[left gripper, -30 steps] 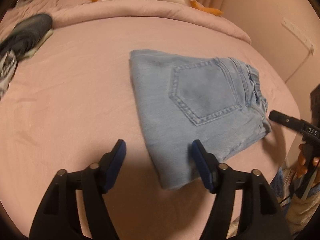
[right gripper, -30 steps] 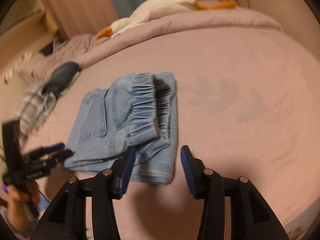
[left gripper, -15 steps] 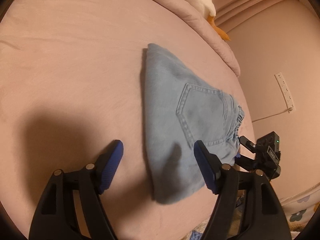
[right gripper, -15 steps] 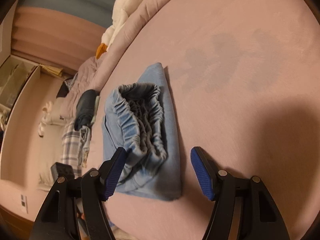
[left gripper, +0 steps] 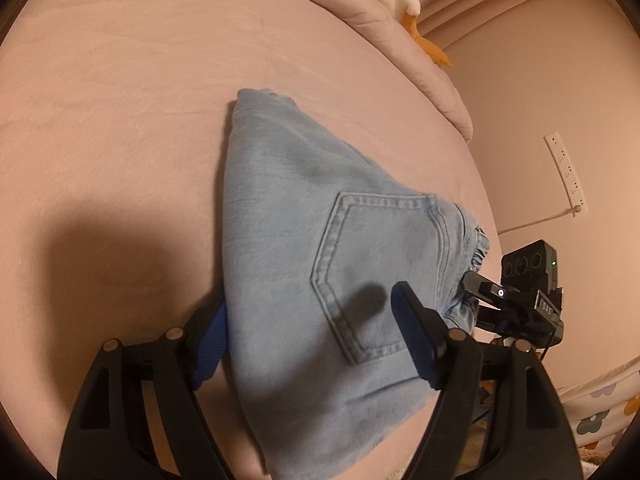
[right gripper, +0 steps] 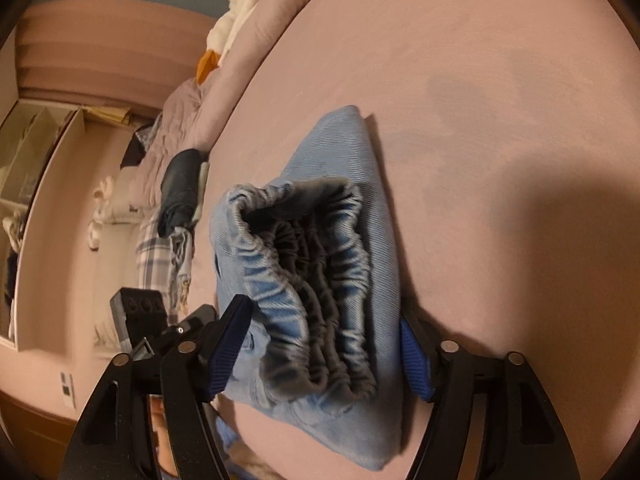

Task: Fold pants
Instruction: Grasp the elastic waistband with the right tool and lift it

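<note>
Folded pants (left gripper: 320,280) lie on the pink bed (left gripper: 120,120), frame centre. Left tongs (left gripper: 308,336) spread, straddling the folded edge. Right tongs (right gripper: 324,352) spread, straddling the waistband end.

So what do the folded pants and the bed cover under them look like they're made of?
The folded pants look like light-blue washed denim: twill weave, double-stitched back pocket, gathered elastic waistband. The bed cover looks like soft matte pink fabric, perhaps brushed cotton or fleece.
</note>
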`<state>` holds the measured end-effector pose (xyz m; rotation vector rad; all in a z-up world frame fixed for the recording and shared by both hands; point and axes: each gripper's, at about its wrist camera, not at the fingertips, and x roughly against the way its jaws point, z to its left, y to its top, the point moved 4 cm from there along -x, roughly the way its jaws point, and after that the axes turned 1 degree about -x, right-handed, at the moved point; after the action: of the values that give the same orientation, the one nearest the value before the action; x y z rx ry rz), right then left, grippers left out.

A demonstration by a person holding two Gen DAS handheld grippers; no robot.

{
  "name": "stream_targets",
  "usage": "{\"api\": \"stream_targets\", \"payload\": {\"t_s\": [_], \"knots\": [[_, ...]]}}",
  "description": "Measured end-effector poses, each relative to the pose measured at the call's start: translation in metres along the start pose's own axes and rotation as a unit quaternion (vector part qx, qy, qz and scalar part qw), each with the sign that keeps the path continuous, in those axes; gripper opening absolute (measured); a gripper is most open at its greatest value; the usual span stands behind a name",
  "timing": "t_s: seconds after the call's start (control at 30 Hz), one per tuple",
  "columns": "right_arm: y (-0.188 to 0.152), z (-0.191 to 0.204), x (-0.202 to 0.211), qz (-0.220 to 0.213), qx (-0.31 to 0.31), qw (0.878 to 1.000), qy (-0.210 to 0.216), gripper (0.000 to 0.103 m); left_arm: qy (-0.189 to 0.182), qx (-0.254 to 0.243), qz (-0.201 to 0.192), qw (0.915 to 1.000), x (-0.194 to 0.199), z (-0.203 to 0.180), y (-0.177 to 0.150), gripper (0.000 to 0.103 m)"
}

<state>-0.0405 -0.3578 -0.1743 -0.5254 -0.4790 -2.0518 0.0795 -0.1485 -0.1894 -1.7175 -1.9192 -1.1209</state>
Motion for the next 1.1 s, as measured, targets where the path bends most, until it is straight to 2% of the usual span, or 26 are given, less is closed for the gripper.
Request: {"api": "stream_targets", "payload": {"t_s": [0.17,0.3,0.47,0.57,0.7,0.97,1.03,1.1], "knots": [[0.001,0.006,-0.004,0.002,0.026,1.0,-0.015,0.079,0.009,-0.009,0.002,0.9999,-0.003,-0.001,0.003,0.076],[0.001,0.013,-0.01,-0.003,0.052,0.998,-0.034,0.079,0.011,-0.014,0.002,0.9998,-0.006,-0.003,0.004,0.082],[0.003,0.016,-0.015,-0.015,0.063,0.997,-0.042,0.079,0.048,-0.052,0.004,0.9975,-0.008,-0.01,-0.002,0.082],[-0.001,0.022,-0.016,-0.028,0.083,0.994,-0.064,0.079,0.055,-0.059,0.004,0.9968,-0.007,-0.01,-0.005,0.082],[-0.007,0.027,-0.016,-0.048,0.111,0.988,-0.095,0.073,0.071,-0.07,0.003,0.995,-0.007,-0.012,-0.007,0.08],[-0.008,0.028,-0.011,-0.068,0.114,0.984,-0.118,0.066,0.107,-0.091,0.0,0.9901,-0.011,-0.019,-0.01,0.079],[-0.01,0.031,-0.01,-0.074,0.119,0.982,-0.13,0.064,0.116,-0.092,-0.003,0.989,-0.011,-0.021,-0.01,0.077],[-0.013,0.036,-0.01,-0.081,0.123,0.979,-0.14,0.062,0.122,-0.09,-0.006,0.9884,-0.01,-0.022,-0.01,0.069]]}}
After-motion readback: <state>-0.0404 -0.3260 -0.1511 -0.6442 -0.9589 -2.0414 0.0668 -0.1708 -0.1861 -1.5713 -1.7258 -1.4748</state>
